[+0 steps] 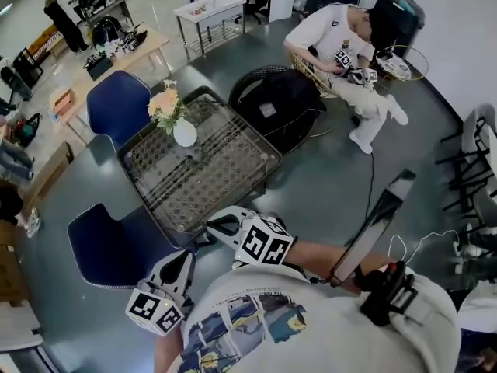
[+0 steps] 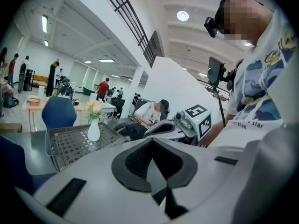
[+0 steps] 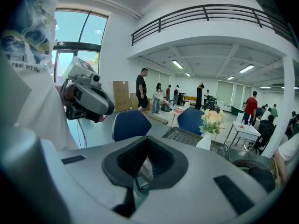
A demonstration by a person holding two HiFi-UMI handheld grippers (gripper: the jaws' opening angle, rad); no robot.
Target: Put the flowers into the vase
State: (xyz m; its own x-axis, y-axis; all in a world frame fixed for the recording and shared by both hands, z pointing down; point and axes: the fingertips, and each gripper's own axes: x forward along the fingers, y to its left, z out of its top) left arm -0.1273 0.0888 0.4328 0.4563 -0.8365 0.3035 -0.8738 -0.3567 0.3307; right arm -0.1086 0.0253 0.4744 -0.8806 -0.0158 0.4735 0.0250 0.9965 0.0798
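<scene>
A white vase (image 1: 185, 134) holding pale orange and white flowers (image 1: 165, 104) stands near the far left corner of the mesh-topped table (image 1: 210, 177). The vase (image 2: 93, 130) shows at the left of the left gripper view, and the vase (image 3: 204, 141) sits right of centre in the right gripper view. Both grippers hover close to my chest, off the table's near edge. My left gripper (image 1: 183, 264) is shut with nothing in it, its jaw tips (image 2: 152, 141) pressed together. My right gripper (image 1: 223, 226) is also shut and holds nothing, jaw tips (image 3: 148, 140) meeting.
Two blue chairs (image 1: 116, 103) (image 1: 109, 247) flank the table's left side. A dark round seat (image 1: 279, 107) stands beyond the table's right corner, with a person sitting on the floor (image 1: 342, 41) behind it. A dark camera arm (image 1: 373, 228) juts out by my right shoulder.
</scene>
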